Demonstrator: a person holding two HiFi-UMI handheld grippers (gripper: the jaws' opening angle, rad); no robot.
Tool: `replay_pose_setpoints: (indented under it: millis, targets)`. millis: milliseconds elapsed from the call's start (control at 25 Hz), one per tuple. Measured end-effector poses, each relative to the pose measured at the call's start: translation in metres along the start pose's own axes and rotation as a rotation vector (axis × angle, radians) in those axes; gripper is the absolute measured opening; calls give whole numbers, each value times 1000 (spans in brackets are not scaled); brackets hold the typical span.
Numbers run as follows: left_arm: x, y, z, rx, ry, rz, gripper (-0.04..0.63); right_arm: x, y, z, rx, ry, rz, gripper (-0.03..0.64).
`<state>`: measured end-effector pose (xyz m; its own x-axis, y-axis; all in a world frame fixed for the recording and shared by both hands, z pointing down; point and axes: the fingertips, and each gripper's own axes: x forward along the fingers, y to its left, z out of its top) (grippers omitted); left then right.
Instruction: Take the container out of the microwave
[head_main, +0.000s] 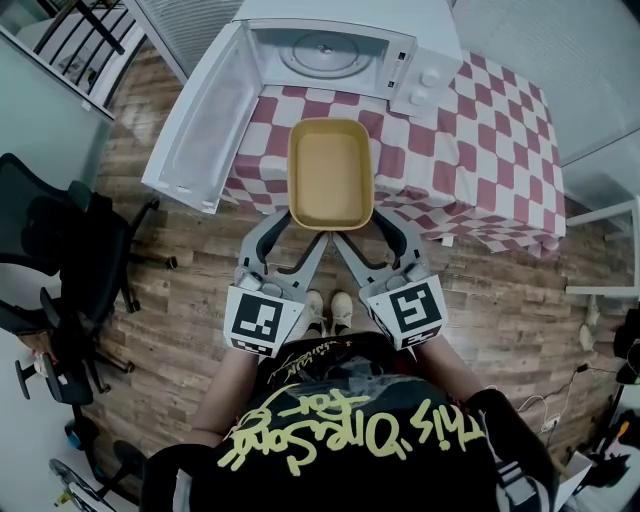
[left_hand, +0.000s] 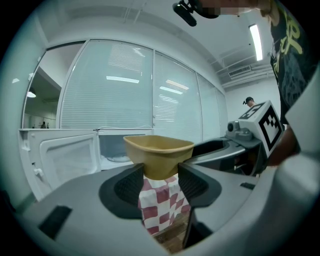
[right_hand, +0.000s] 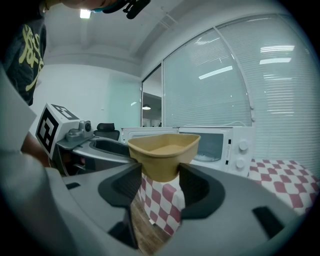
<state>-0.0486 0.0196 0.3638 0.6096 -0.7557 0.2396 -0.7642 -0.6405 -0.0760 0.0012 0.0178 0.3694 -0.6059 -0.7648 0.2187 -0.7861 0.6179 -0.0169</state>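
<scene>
The tan, empty rectangular container (head_main: 331, 172) hangs over the near edge of the checkered table, in front of the white microwave (head_main: 340, 50). The microwave's door (head_main: 200, 125) stands wide open to the left and the glass turntable inside is bare. My left gripper (head_main: 293, 225) is shut on the container's near left corner and my right gripper (head_main: 372, 222) on its near right corner. In the left gripper view the container (left_hand: 158, 152) sits pinched between the black pads of the left gripper (left_hand: 161, 182). The right gripper view shows the same container (right_hand: 163, 150) clamped in the right gripper (right_hand: 161, 185).
A red-and-white checkered cloth (head_main: 470, 150) covers the table and hangs over its front edge. A black office chair (head_main: 50, 260) stands on the wooden floor at the left. The microwave (right_hand: 215, 145) and its knobs lie beyond the container in the right gripper view.
</scene>
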Motion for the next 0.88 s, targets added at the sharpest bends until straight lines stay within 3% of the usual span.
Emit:
replay_pose_setpoints:
  millis: [360,560,880]
  targets:
    - [1,0,6,-2,-38,8,219,-1,0,1,4,-8,2,237]
    - [2,-2,2,-1,-2,2,219,-2,-2,3,3,-9,6,236]
    - [5,-1,5,-6,-19,7,219,-2,-6,3,-2,3,-3,236]
